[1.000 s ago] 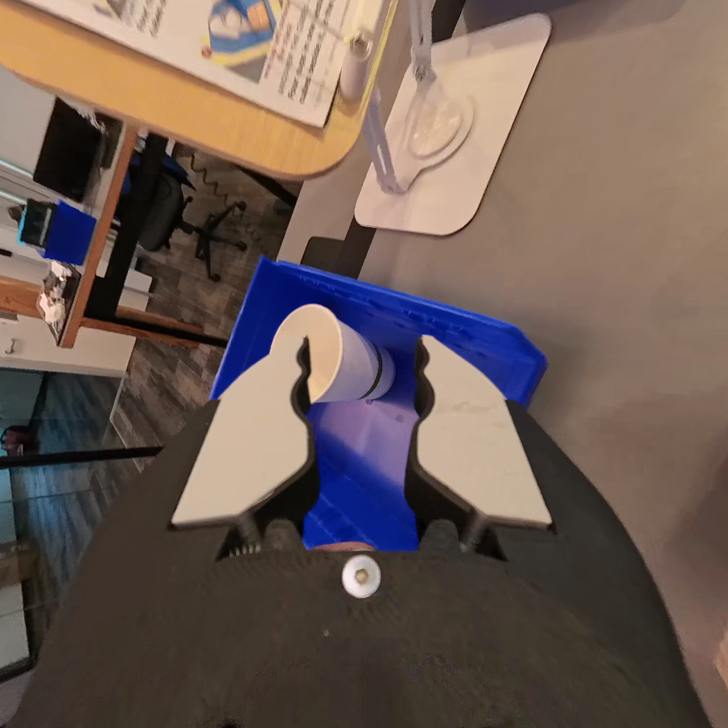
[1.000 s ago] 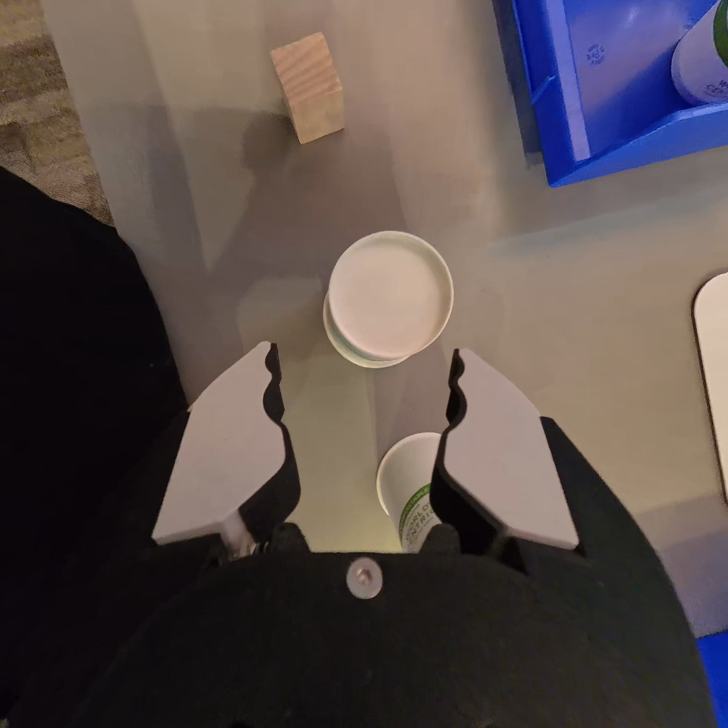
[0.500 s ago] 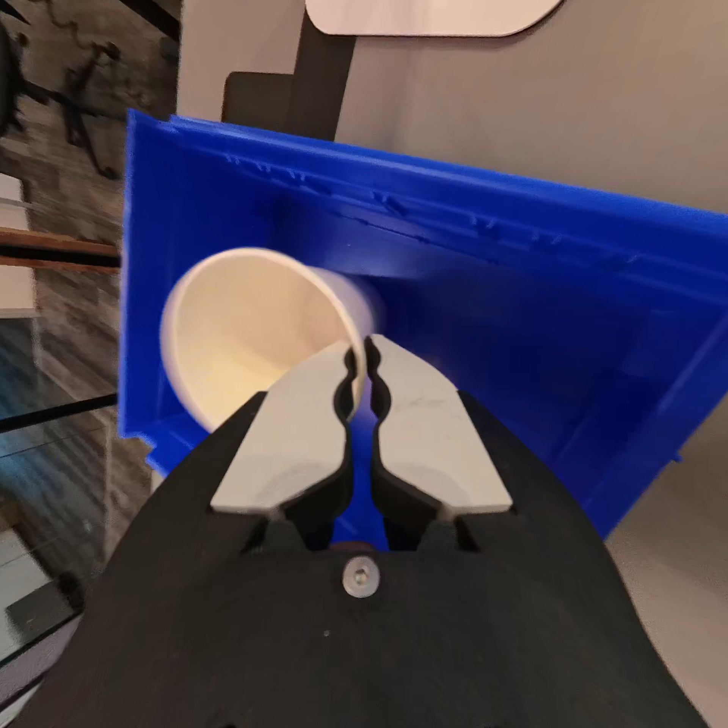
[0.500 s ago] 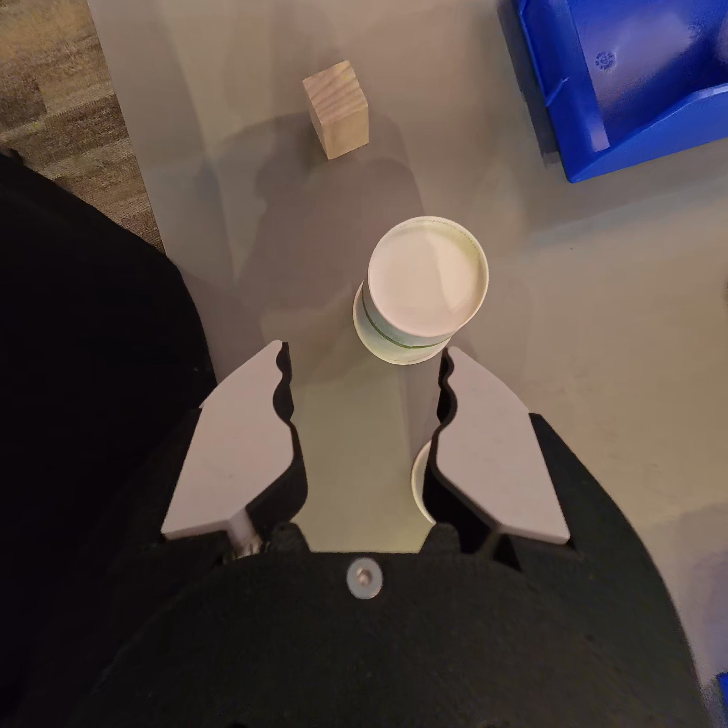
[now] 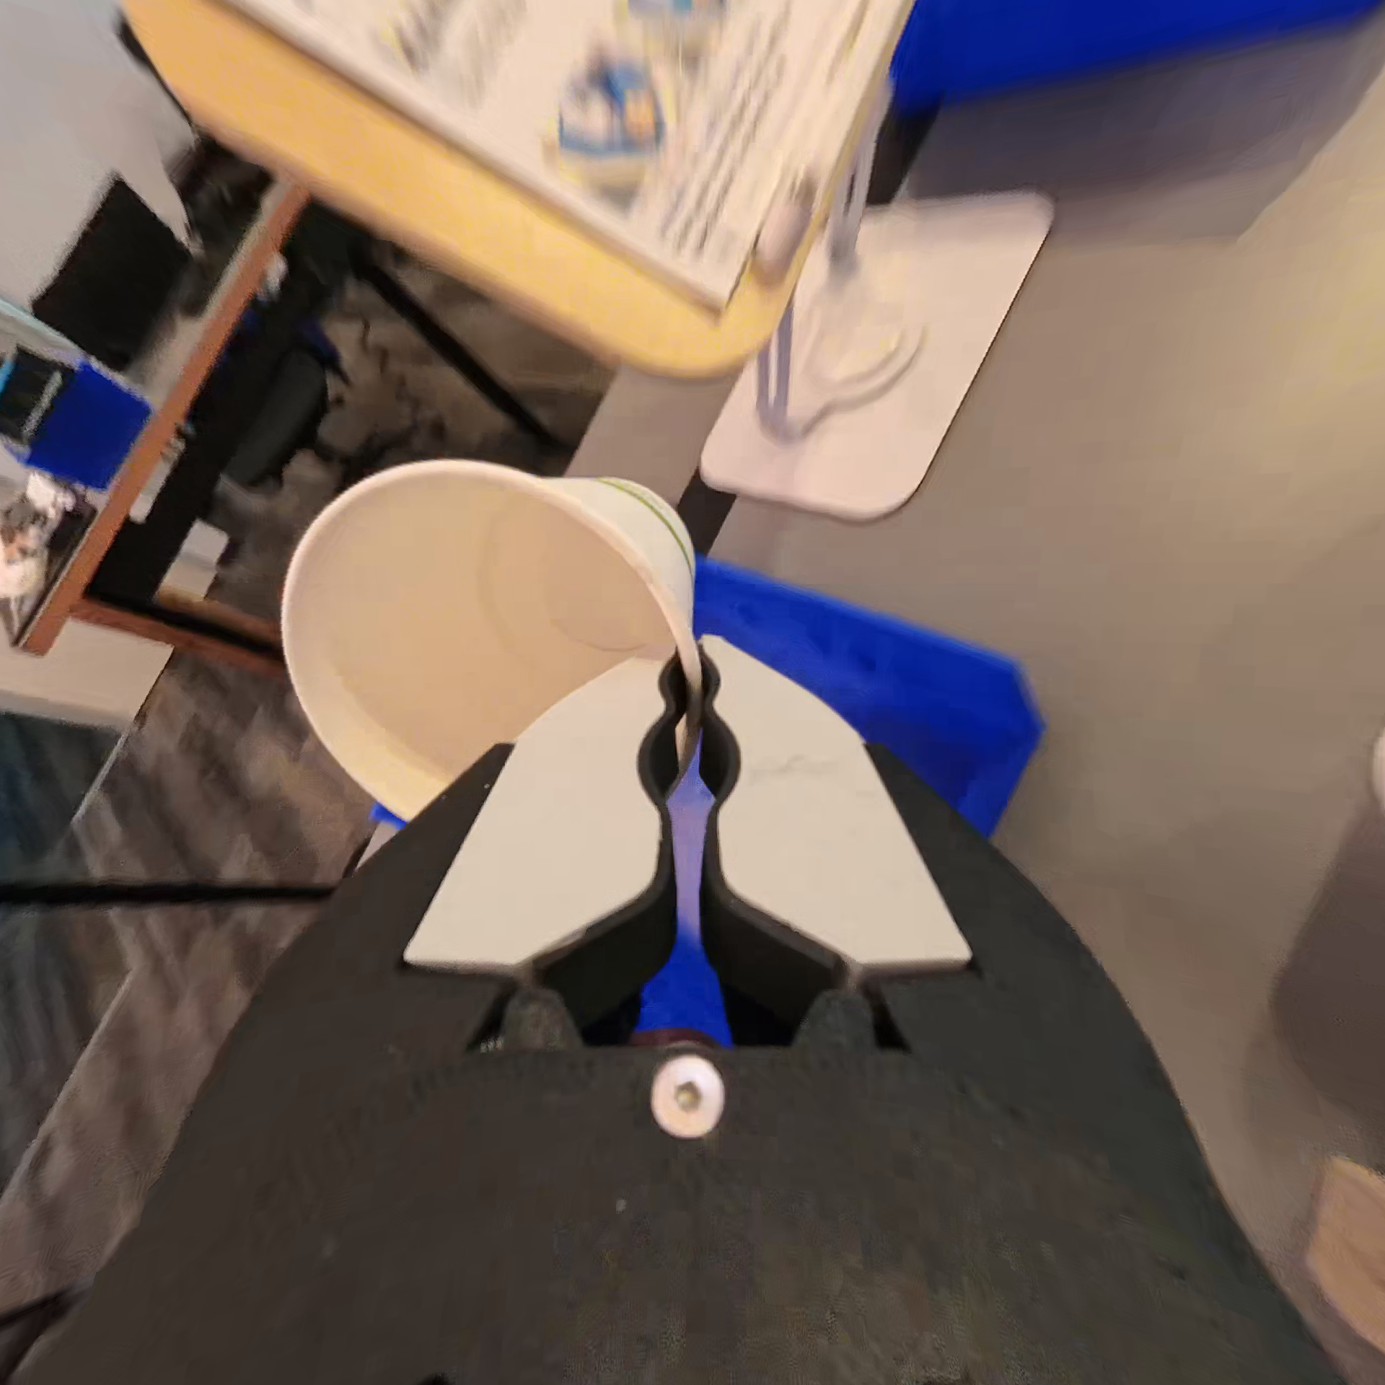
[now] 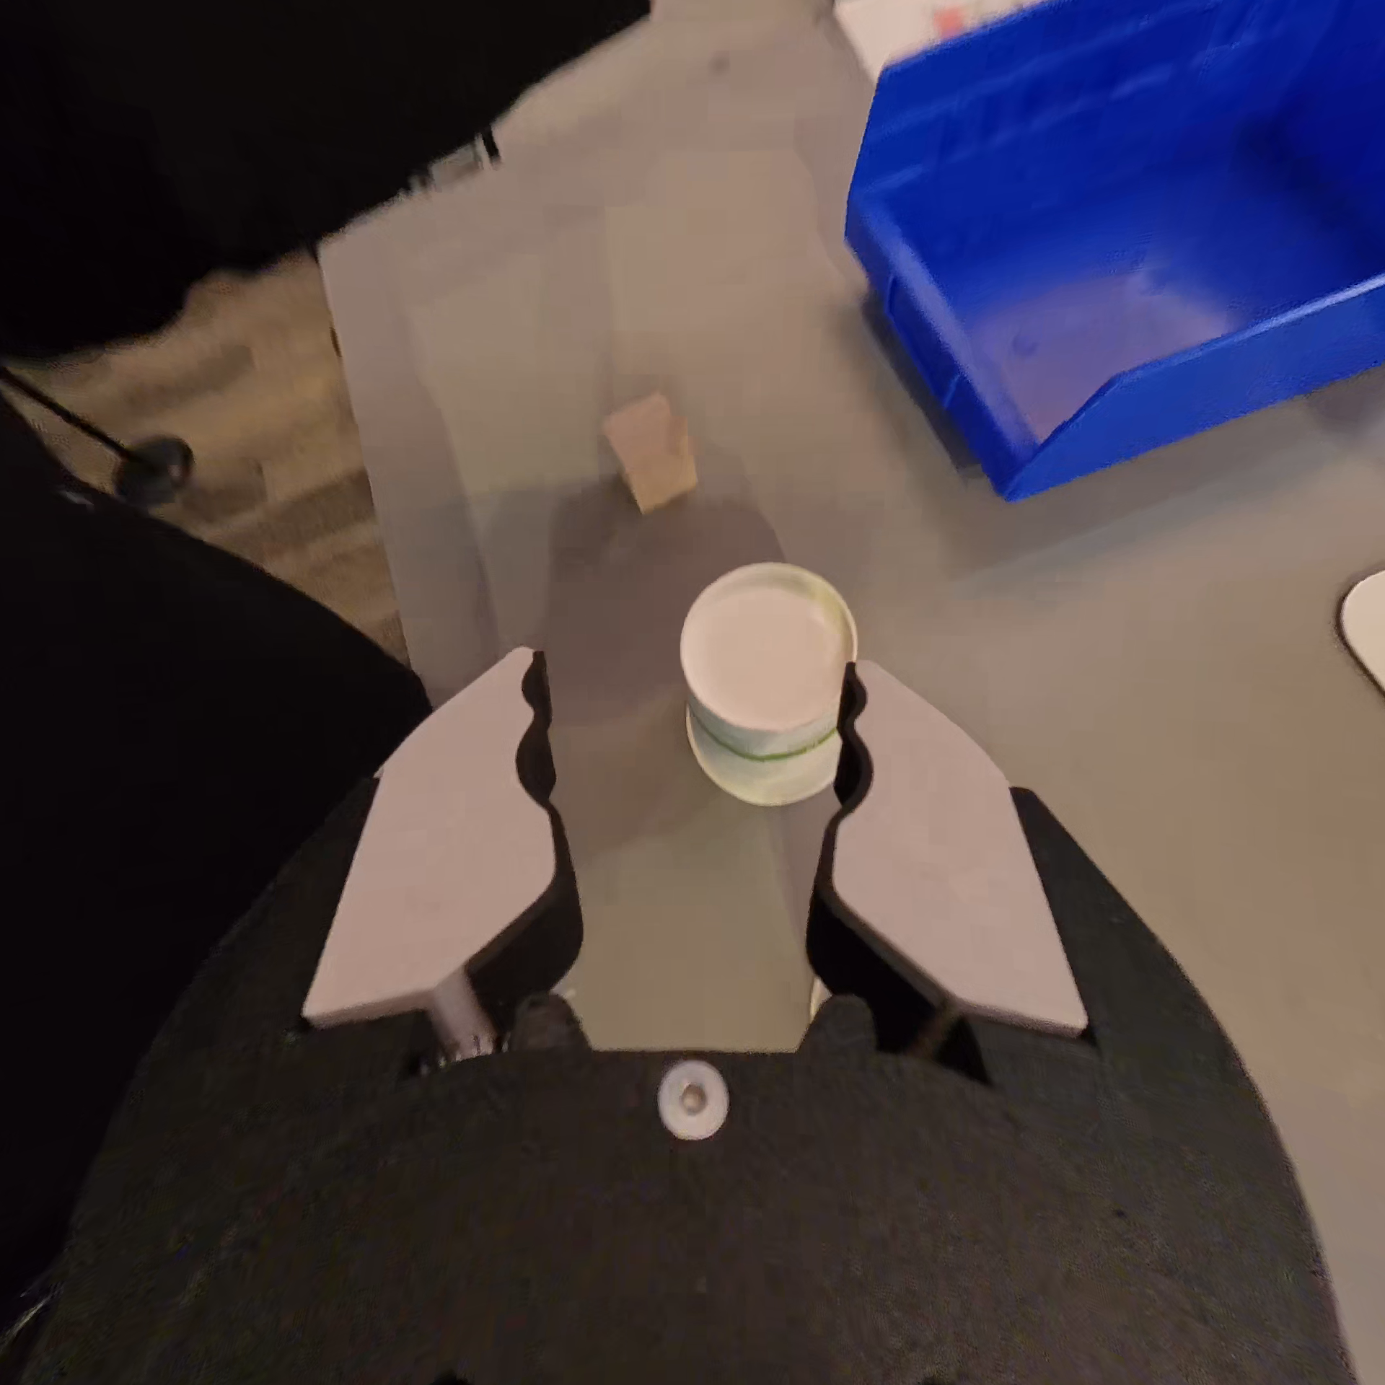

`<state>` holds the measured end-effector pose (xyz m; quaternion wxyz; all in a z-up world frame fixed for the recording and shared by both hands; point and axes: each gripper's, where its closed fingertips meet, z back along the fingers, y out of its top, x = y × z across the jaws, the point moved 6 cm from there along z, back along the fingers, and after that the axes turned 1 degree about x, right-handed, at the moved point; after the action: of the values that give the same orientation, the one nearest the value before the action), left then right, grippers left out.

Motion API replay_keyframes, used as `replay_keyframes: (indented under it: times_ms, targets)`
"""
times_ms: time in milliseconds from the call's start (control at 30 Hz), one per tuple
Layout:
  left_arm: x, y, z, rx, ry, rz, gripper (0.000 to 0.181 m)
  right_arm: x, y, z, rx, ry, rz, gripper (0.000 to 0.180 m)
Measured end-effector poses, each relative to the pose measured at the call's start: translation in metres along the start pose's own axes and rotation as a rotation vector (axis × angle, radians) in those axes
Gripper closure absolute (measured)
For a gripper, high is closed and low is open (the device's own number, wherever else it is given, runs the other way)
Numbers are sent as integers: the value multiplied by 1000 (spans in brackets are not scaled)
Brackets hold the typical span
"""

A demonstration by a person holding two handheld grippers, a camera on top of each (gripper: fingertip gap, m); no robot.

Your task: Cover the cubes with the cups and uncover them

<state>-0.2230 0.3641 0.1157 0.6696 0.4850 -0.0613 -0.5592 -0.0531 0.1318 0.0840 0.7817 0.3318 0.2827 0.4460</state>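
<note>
My left gripper [image 5: 689,686] is shut on the rim of a white paper cup [image 5: 465,622] with a green line. It holds the cup in the air above the blue bin [image 5: 884,674], the cup's mouth facing the camera. My right gripper [image 6: 693,674] is open and empty above the grey table [image 6: 1049,674]. An upside-down white paper cup [image 6: 764,674] stands on the table just past its fingertips, close to the right finger. A wooden cube [image 6: 652,461] sits uncovered on the table beyond that cup. A cube edge [image 5: 1349,1236] shows blurred at the left wrist view's right border.
The blue bin [image 6: 1124,247] stands at the back right of the table. A white stand base [image 5: 869,360] lies beyond the bin. A wooden table with a printed sheet [image 5: 524,187] is to the left. The table's left edge drops to carpet [image 6: 262,420].
My left gripper has shut on the cup's rim inside the bin and lifted the cup out. My right gripper has pulled back from the upside-down cup and stays open.
</note>
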Motion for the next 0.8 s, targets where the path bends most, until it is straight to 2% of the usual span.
replay_keyframes:
  times_ms: [233, 400, 600, 700, 800]
  targets:
    - [57, 70, 70, 436, -126, 57, 181, 37, 37, 41, 480, 51, -264, 82]
    - [91, 102, 90, 716, -265, 282, 181, 66, 49, 72, 869, 65, -415, 62]
    - [118, 124, 94, 1016, -636, 678, 181, 70, 59, 85, 1124, 10, -333, 54]
    - [133, 132, 90, 1089, -791, 811, 181, 68, 67, 89, 1231, -16, -253, 49]
    - [148, 137, 85, 1133, -924, 928, 181, 60, 76, 93, 1311, 40, -180, 49]
